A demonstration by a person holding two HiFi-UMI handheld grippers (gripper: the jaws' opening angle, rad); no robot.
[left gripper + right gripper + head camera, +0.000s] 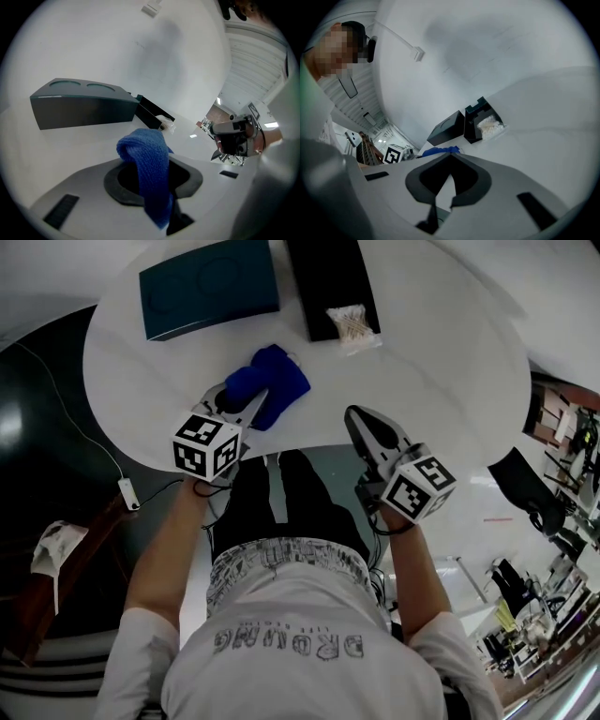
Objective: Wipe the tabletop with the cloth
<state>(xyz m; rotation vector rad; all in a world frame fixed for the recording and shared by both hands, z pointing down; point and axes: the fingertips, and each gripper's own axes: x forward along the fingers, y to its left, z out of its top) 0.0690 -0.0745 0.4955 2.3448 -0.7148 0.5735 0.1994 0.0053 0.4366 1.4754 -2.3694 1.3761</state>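
Pinched in left gripper (247,407), lower left of centre: cloth (272,381), bunched, long axis running up-right from the jaws over near table (441,362) edge; right gripper (360,424), pressed together, empty, lower right, farther from cloth.

On table (450,381): lidded box (208,287) far left, open box (330,282) just right of it, packet (353,326) at open box's near end. Cloth (272,381) closer to front edge, pinched in left gripper (246,407). Right gripper (364,423) off to cloth's right, apart.
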